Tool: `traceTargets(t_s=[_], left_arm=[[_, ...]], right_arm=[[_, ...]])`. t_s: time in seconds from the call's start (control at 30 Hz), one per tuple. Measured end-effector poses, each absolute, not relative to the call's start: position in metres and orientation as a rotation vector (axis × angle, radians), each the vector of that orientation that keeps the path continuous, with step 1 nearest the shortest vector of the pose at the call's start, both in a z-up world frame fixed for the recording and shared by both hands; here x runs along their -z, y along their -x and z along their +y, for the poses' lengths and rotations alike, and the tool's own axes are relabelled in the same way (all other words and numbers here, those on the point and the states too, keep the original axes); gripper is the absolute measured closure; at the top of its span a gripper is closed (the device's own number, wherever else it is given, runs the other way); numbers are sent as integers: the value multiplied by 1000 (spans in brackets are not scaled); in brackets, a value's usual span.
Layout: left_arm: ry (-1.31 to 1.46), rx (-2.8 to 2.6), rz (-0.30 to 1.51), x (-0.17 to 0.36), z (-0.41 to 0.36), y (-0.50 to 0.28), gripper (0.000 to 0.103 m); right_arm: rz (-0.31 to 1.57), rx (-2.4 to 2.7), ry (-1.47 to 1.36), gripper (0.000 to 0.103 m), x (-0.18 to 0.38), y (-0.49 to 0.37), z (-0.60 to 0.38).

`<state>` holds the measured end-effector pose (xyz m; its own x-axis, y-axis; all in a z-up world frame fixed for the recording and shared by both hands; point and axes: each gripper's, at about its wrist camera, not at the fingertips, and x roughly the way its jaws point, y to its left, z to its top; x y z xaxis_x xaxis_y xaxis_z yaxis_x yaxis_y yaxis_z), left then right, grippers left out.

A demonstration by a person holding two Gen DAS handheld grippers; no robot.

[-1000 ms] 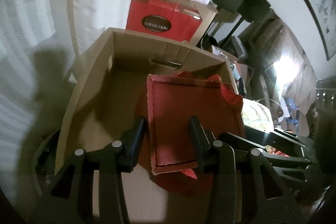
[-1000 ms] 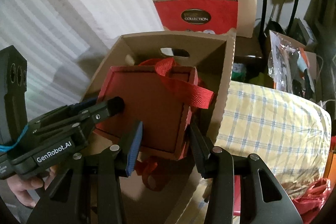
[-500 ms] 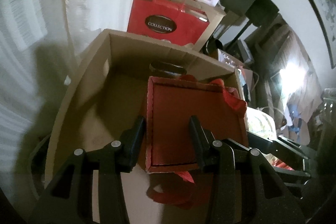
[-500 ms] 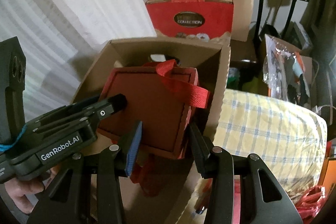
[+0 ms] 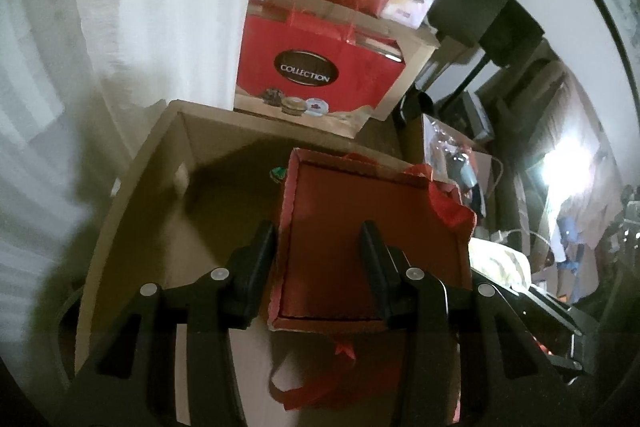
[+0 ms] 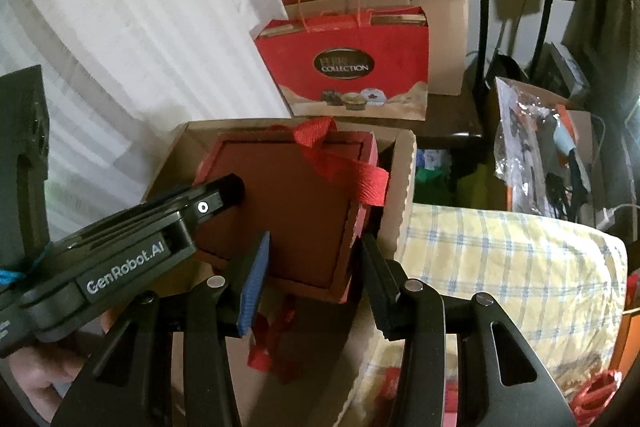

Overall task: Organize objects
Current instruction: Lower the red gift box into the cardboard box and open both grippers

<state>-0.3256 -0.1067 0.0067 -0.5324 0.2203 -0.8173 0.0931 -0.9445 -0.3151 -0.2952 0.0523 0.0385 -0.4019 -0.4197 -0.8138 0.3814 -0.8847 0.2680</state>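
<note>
A flat red gift box (image 5: 360, 235) (image 6: 296, 203) with a red ribbon (image 6: 340, 163) hangs tilted over an open cardboard carton (image 5: 160, 187) (image 6: 400, 179). My left gripper (image 5: 316, 231) is shut on its near left corner, one finger outside the rim and one on the inner face. In the right wrist view, one of its fingers (image 6: 216, 195) lies across the box top. My right gripper (image 6: 316, 243) is shut on the near right corner, with its blue-padded finger (image 6: 256, 267) against the box. Ribbon ends (image 5: 320, 387) dangle below.
A red COLLECTION bag (image 5: 316, 75) (image 6: 352, 67) stands just behind the carton, with more boxes stacked above it. White curtain (image 5: 140, 7) hangs on the left. A yellow checked bundle (image 6: 500, 259) and a crinkled plastic bag (image 6: 536, 147) crowd the right. A person's hand (image 6: 40, 379) shows at lower left.
Both grippers have carried the red box forward over the carton toward its far wall. The carton's handle hole is now hidden behind it. The red bag looks nearer.
</note>
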Motion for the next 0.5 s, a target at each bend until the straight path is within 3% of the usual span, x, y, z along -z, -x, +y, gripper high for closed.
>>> traceTargets(t_s=[0.2,0.33,0.5], left_arm=[[1456,-2606,-534,-3,-114,325,62],[1412,-2629,-526,-13,-121,315,48],[1382,-2637,-488,-29,-122,295,40]], right_arm=[[-89,2263,-1345,57,-37,298,56],[-122,2274,-1316,50,-47,293,65],[-106,2285,-1292,47,-64,280,76]])
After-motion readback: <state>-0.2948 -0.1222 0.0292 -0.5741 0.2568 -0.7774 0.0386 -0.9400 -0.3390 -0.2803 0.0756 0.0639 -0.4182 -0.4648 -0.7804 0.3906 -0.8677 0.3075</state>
